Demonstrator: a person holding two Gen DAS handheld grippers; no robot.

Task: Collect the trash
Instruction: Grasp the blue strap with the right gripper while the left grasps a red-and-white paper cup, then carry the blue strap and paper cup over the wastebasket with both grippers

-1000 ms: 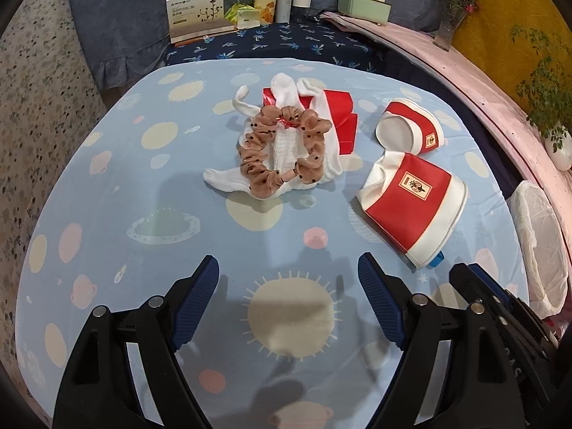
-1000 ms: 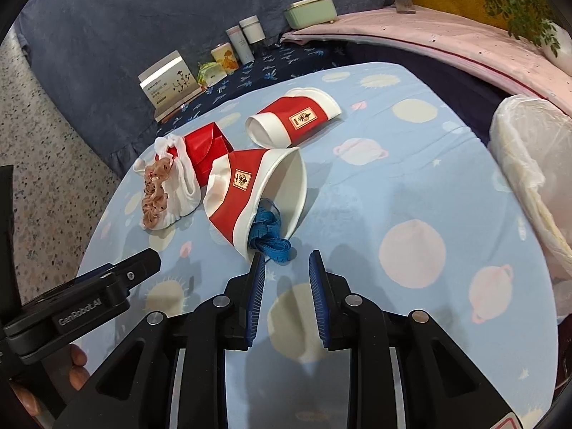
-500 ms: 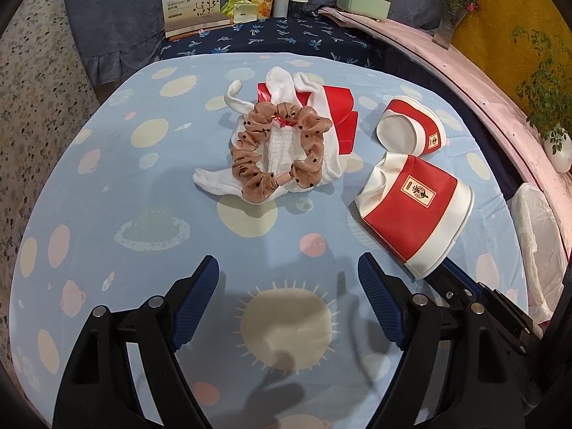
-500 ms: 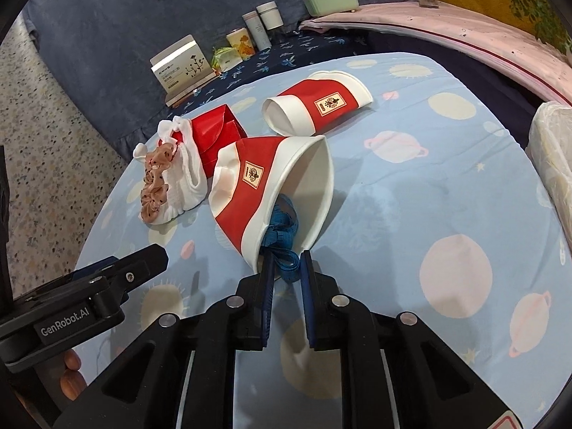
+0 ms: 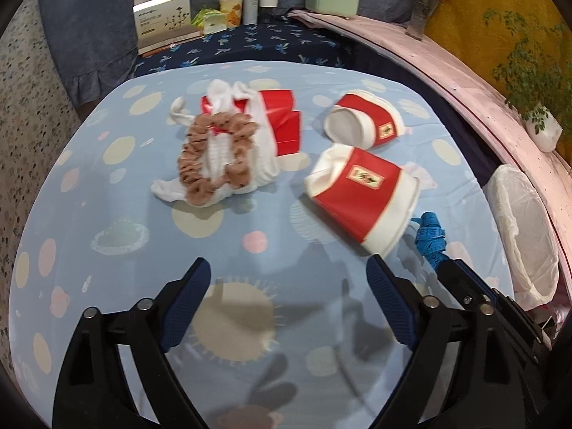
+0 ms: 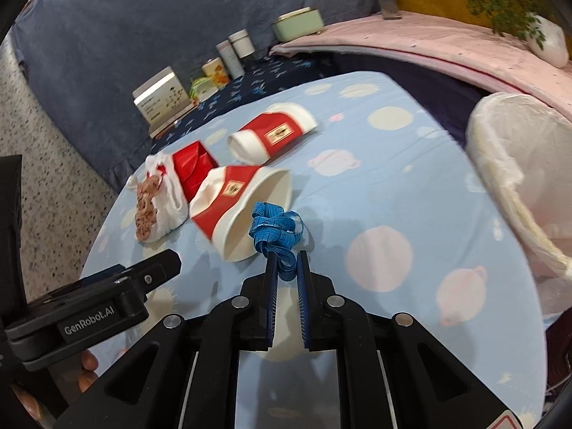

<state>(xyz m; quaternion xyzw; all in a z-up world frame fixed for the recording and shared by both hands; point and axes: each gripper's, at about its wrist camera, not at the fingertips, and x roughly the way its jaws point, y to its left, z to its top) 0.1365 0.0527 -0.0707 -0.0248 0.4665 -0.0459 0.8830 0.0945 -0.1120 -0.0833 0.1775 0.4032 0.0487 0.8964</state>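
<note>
Right claw (image 6: 286, 262) grips one blue ribbon (image 6: 275, 227); left claw (image 5: 289, 286) gapes; two red cups (image 5: 361, 193) lie.

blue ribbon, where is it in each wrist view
Left wrist: the blue ribbon is at right of centre, just past the rim of the near cup, at the tip of the right tongs.
Right wrist: the ribbon is at centre, pinched in the right tongs, in front of the cup's mouth.
Shared landmark: the near red-and-white cup lying on its side.
</note>
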